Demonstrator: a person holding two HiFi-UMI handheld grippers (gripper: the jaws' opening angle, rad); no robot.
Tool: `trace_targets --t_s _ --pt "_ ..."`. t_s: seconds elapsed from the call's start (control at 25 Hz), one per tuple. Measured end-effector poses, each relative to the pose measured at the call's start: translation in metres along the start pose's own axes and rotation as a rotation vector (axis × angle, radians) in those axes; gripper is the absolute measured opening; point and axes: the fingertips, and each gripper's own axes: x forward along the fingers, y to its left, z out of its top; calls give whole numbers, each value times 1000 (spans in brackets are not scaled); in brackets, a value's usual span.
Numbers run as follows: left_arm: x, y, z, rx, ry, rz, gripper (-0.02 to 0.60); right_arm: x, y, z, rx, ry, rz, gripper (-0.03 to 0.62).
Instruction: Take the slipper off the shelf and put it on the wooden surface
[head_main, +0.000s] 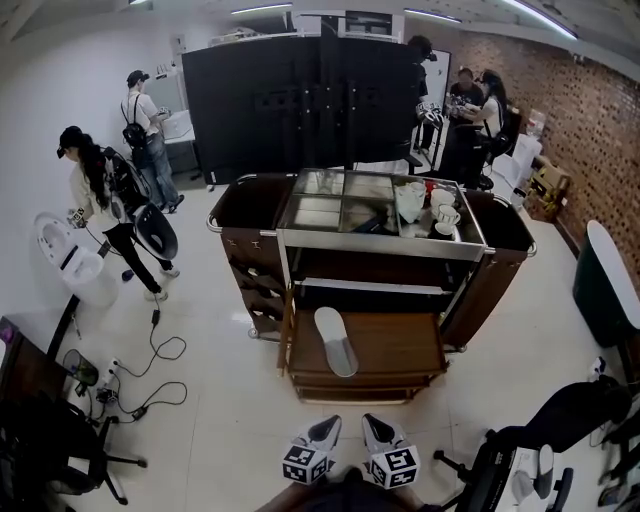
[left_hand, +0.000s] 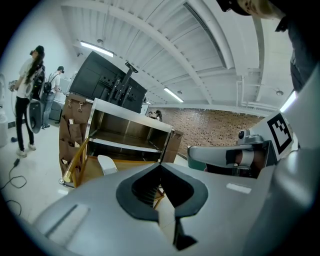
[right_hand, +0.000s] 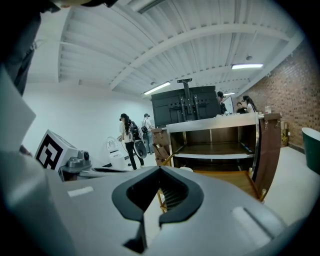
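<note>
A white slipper lies lengthwise on the wooden surface, the low pull-out board at the front of the service cart. The steel shelf above it shows nothing on it. My left gripper and right gripper hang side by side low in the head view, well short of the board, both shut and empty. In the left gripper view the jaws meet at their tips, and the slipper shows beyond them. The right gripper has its jaws together too, with the slipper's tip just past them.
White cups stand on the cart's top at the right. Black panels rise behind it. Two people stand at the left by a white unit, and others sit at the back right. Cables and office chairs crowd the floor.
</note>
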Motion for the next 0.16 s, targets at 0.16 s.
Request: trace_targets --t_s 0.16 --pt "-1 -2 1 -10 -3 -3 17 -2 0 0 4 0 -1 0"
